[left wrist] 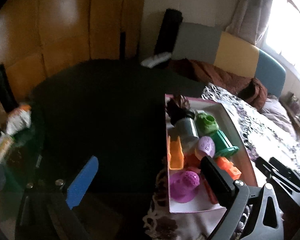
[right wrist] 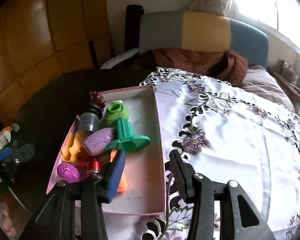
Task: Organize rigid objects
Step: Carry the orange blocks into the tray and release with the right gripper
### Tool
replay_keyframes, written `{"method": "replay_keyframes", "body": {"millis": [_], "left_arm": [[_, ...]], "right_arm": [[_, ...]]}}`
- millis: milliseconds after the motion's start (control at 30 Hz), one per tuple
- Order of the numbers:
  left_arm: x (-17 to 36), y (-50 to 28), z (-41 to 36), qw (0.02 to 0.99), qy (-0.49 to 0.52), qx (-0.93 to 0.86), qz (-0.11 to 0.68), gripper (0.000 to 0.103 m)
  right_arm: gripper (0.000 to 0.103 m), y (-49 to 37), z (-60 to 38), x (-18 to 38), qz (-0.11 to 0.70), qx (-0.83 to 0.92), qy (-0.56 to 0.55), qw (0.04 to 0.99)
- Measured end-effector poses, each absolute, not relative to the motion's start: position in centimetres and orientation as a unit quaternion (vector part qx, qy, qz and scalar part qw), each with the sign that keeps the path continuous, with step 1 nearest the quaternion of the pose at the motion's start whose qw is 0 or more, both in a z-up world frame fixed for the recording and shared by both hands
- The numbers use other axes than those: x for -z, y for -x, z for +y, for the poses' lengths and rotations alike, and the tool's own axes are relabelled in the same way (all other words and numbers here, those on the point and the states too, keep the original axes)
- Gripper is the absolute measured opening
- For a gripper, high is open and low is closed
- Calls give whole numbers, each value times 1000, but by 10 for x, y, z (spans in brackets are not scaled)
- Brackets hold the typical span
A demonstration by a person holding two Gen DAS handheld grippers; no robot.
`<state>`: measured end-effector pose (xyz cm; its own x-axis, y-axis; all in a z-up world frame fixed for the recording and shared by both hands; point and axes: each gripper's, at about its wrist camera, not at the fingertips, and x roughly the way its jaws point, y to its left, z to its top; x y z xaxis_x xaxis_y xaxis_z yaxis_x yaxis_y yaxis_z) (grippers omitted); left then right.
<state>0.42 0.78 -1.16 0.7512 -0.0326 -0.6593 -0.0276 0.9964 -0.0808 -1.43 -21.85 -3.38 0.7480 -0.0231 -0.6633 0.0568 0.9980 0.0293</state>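
Box (right wrist: 160, 180) of plastic toys sits half on an embroidered cloth (right wrist: 240, 140), half on a dark table (left wrist: 102, 110), w/ both hand-held grippers hanging over its near end. Inside the box, toward its left wall: a green stand-like piece (right wrist: 128, 138), a lilac oval (right wrist: 99, 140), a bright green ring piece (right wrist: 116, 113), a grey cylinder (right wrist: 89, 121), an orange channel piece (left wrist: 176, 156), a perforated purple piece (right wrist: 68, 172) and a small red can (right wrist: 94, 166). Right half of the box floor is bare.

Right gripper (right wrist: 148, 172) is above the box's near right part, jaws apart w/ nothing between them. Left gripper (left wrist: 150, 178) is spread wide, blue pad out over the table left of the box, black pad above the toys, also empty.

Step in hand looks like the release just after a drop-off; both tools free. No loose toys show on the cloth or the table beside the box, so collecting appears close to done. Next move prob. calls for lifting clear of the box walls, then checking for strays or evening out the pile toward the box's bare side.
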Motion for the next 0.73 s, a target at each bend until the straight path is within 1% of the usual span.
{"method": "replay_keyframes", "body": {"millis": [67, 300, 733], "left_arm": [[7, 2, 4, 941, 27, -17, 336, 103], [0, 12, 1, 947, 25, -12, 319, 103], [5, 14, -1, 947, 17, -11, 321, 103]], "right_arm": [[47, 19, -214, 33, 347, 23, -19, 938], [47, 24, -202, 28, 339, 8, -12, 941], [47, 23, -196, 32, 347, -1, -9, 938]]}}
